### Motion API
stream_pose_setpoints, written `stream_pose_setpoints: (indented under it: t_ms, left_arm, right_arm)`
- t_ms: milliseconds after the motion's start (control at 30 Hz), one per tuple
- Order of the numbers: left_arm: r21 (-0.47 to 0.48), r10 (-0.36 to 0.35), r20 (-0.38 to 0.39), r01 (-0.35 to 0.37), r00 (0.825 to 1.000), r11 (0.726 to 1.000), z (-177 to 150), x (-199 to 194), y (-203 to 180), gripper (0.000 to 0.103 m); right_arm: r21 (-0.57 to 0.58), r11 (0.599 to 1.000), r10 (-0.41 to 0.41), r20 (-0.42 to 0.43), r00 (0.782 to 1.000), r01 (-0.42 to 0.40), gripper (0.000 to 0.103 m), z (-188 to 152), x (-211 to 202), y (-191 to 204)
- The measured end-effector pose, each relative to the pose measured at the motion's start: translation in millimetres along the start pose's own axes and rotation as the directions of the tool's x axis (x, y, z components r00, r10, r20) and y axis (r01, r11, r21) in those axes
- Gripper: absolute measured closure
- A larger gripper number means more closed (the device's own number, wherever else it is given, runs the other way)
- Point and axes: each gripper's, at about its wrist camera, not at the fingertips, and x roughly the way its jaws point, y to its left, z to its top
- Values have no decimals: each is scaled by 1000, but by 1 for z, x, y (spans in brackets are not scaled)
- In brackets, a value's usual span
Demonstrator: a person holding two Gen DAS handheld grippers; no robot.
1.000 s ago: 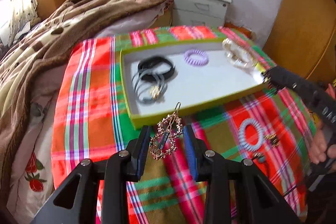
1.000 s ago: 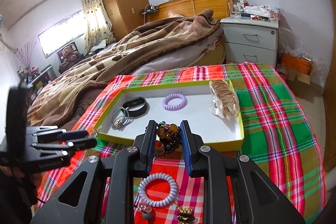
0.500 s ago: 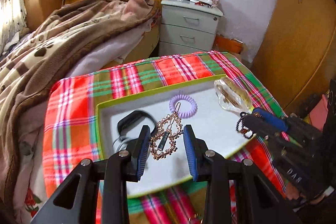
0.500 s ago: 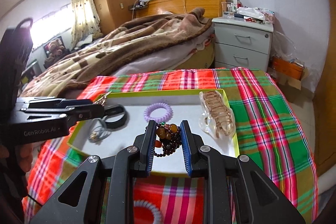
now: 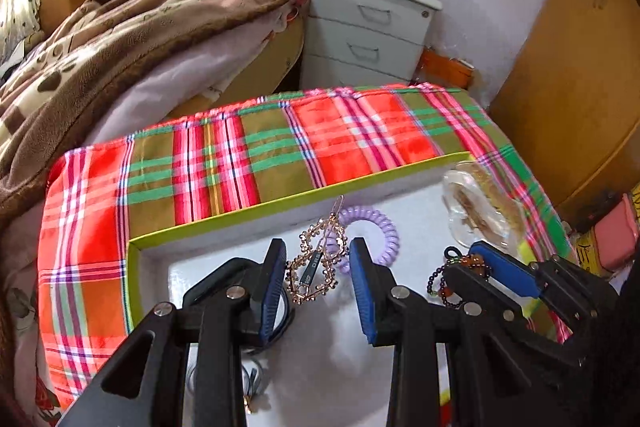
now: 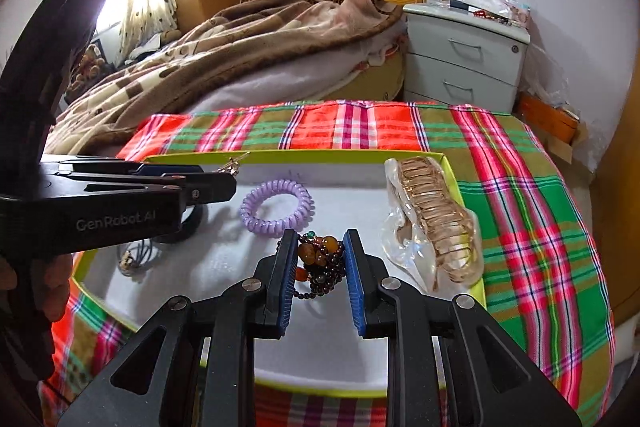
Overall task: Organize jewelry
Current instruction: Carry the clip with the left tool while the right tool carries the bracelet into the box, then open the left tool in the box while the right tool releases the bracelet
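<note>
A green-rimmed tray (image 5: 280, 201) with a white floor lies on the plaid cloth. My left gripper (image 5: 317, 255) is shut on a gold openwork hair clip (image 5: 316, 267) and holds it above the tray's left half. Just to its right, my right gripper (image 5: 480, 263) is shut on a dark beaded bracelet (image 6: 320, 259) with amber beads, over the tray's middle (image 6: 319, 247). In the tray lie a purple coil hair tie (image 6: 276, 207), a clear claw clip (image 6: 432, 215) and grey hair ties (image 6: 136, 255). The left gripper (image 6: 224, 183) hides part of a black band.
The plaid cloth (image 5: 224, 163) covers the table, which drops off at its far and left edges. Behind it are a bed with a brown blanket (image 6: 248, 43), a grey nightstand (image 6: 464, 59) and a wooden wardrobe (image 5: 572, 67). A hand (image 6: 52, 287) grips the left tool.
Both grippers have moved forward from over the cloth in front of the tray to above its white floor, each keeping its piece. The loose pieces on the cloth have dropped out of view.
</note>
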Motion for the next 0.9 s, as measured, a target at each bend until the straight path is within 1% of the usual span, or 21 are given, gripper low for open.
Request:
stream_pose_setpoints:
  t_ms: [133,233,467,733,867,900]
  left_arm:
    - [2,2,-13,-2,1000,1000,1,10,1,69]
    - [4,17,-14,-17,1000,1000,2,13,1,69]
    - [-10,8,-39,-8,999,1000,1,23,2,69]
    - [-10,3,-41,-3,999,1000,2,25,2,68]
    - [-14,1,-44,-1,999,1000,3,25,3,68]
    - [-15,1,-44,-2,999,1000,2,25,3,68]
  right_arm:
    - [-2,1000,-10,-17,1000,10,79,0,6,-1]
    - [-5,1000,-20,-27,999,20,79,2,9,-1]
    - [-14,999,-35,-35,999,35,79,3,14,0]
    - [-9,999,-32,-38,999,32,78,3,14,0]
    - [-10,999,-31,-37,999,31,76,4,14,0]
    - [-10,1000,-30,-35,999,30,73,4,14,0]
